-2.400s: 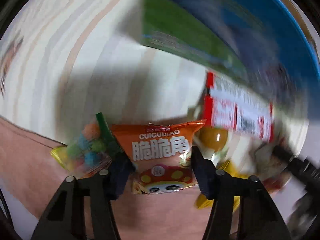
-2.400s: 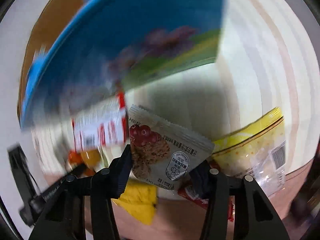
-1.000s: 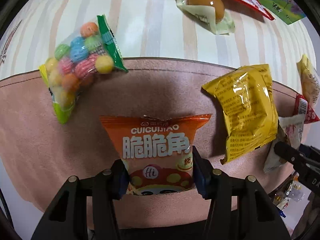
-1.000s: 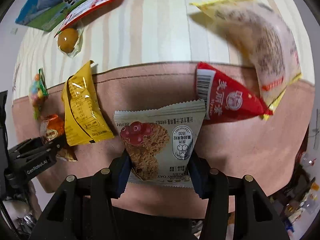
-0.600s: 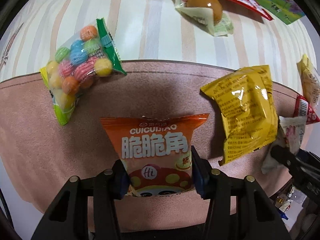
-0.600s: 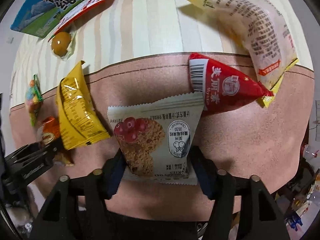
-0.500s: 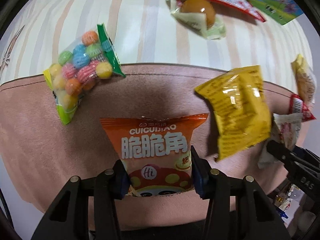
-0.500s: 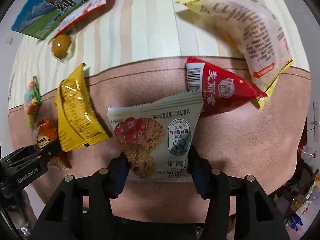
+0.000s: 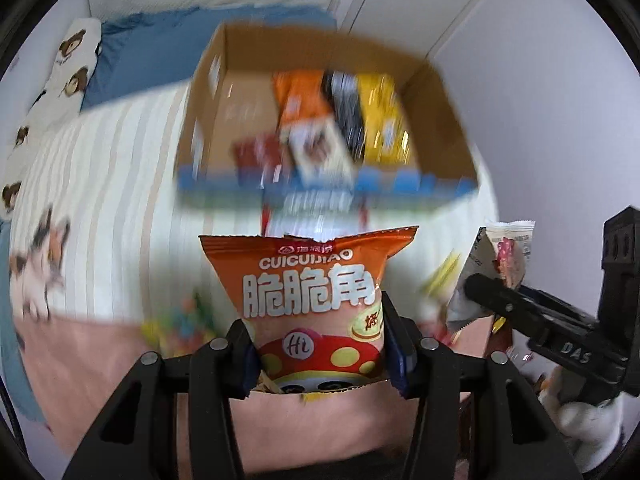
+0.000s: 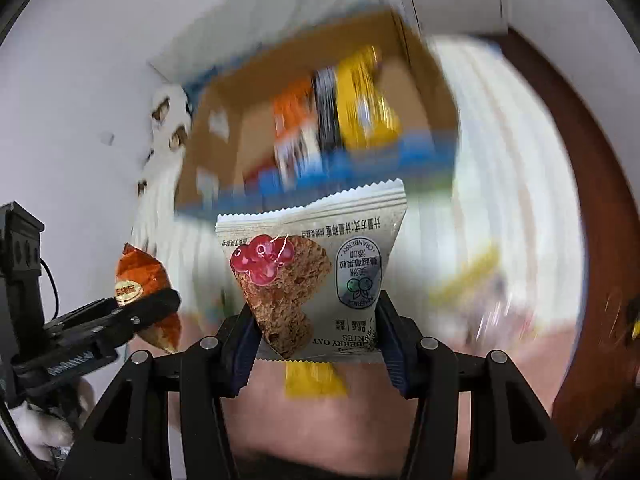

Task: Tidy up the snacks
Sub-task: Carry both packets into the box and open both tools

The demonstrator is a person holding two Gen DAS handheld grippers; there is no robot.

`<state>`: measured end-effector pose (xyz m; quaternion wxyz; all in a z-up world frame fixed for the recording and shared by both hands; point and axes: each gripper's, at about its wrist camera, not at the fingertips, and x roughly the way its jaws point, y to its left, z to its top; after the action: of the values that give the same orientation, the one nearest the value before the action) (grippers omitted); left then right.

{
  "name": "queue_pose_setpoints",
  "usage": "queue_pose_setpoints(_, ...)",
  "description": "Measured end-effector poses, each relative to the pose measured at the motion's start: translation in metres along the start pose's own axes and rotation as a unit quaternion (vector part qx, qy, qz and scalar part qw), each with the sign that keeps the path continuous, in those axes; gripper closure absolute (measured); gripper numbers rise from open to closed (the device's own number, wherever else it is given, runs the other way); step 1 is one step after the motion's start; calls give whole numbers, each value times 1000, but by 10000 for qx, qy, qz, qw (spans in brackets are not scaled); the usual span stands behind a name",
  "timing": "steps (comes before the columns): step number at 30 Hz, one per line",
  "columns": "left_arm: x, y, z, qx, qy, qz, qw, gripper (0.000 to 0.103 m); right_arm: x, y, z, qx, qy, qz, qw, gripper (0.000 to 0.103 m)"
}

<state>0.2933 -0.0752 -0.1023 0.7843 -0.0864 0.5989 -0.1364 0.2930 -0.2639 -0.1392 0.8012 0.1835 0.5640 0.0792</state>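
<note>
The left claw is clamped on the lower part of an orange snack bag, and the right claw is clamped on a grey cranberry oat cookie pack. Beyond both claws, farther ahead, an open cardboard box with blurred snack packets inside stands on the striped bed.

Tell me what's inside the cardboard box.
The cardboard box holds blurred packets: orange, black-striped, yellow, plus red and white ones. Its near wall hides anything lower down.
</note>
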Motion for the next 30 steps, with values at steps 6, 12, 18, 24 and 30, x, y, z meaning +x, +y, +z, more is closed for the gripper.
queue_pose_setpoints(6,18,4,111,-14,-112,296,9995,56,9,2,110,-64,-339,-304,9989,47)
queue_pose_setpoints(12,78,28,182,-365,518,375,9973,56,46,-9,209,94,-71,-504,9987,47)
queue_pose_setpoints(18,126,44,221,-441,832,555,9940,56,106,-29,255,326,271,-539,9976,47)
queue_pose_setpoints(24,164,61,238,-589,1207,408,9901,49,142,-47,264,442,590,-730,9946,14)
queue_pose_setpoints(30,164,67,240,-545,1072,458,9917,11,158,-47,262,405,667,-737,9942,11)
